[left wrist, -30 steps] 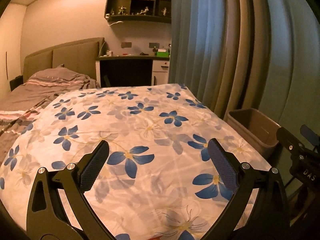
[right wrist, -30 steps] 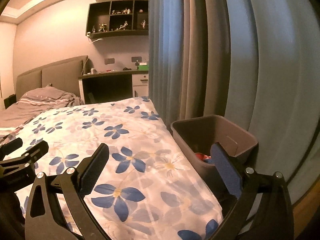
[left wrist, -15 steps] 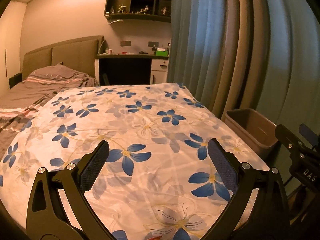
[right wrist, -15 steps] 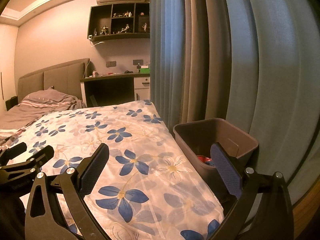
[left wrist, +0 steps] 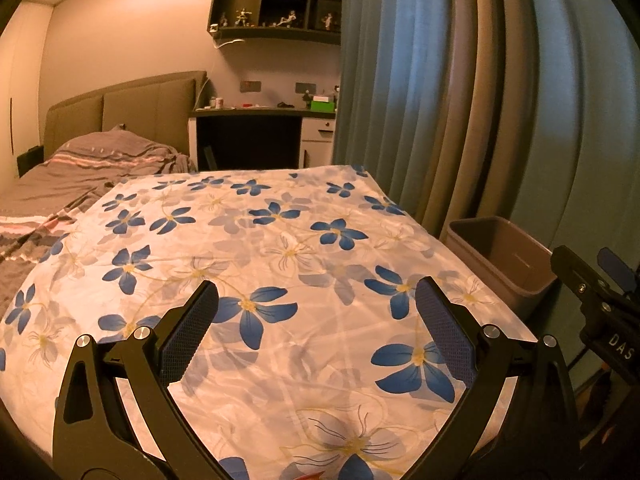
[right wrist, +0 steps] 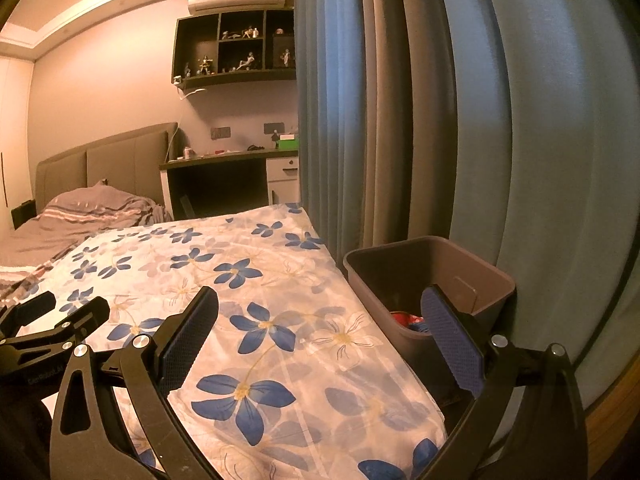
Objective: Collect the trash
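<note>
Ahead of the left gripper [left wrist: 316, 312] stretches a bed [left wrist: 132, 100], covered by a white sheet with blue flowers [left wrist: 280, 264]. At the far left, a rumpled grey striped blanket [left wrist: 92, 164] lies toward the padded headboard.

Bin [right wrist: 472, 264] contents mostly hidden by rim & right hand-held gripper [right wrist: 324, 336].

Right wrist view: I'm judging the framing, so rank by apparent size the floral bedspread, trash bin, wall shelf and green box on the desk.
1. Floral bedspread
2. Trash bin; nearness inflates it
3. Wall shelf; far off, so unsure against the bin
4. Green box
</note>
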A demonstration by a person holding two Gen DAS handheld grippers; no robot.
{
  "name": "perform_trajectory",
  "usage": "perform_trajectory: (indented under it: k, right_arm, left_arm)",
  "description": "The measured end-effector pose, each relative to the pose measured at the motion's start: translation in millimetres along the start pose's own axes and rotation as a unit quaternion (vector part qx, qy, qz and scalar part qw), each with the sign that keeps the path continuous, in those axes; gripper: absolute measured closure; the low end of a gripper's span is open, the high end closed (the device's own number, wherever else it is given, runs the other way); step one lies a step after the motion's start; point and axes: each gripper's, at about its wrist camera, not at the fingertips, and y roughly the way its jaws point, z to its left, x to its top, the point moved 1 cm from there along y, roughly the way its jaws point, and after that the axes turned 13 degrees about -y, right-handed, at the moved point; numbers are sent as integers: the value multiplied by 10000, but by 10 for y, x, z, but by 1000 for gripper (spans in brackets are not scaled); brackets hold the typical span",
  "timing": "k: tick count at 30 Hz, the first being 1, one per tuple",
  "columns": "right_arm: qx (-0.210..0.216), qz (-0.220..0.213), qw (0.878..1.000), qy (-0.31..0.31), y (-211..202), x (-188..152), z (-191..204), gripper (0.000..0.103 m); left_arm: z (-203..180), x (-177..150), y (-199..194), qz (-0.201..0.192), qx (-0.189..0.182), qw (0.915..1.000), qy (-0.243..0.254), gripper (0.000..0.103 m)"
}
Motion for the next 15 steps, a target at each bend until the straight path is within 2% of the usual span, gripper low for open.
perform_trajectory:
  k: [15]
  right_arm:
    - [6, -29, 10000, 35, 6, 2, -17, 6]
  left_arm:
    - [-16, -1, -7, 25, -14, 10000, -19, 6]
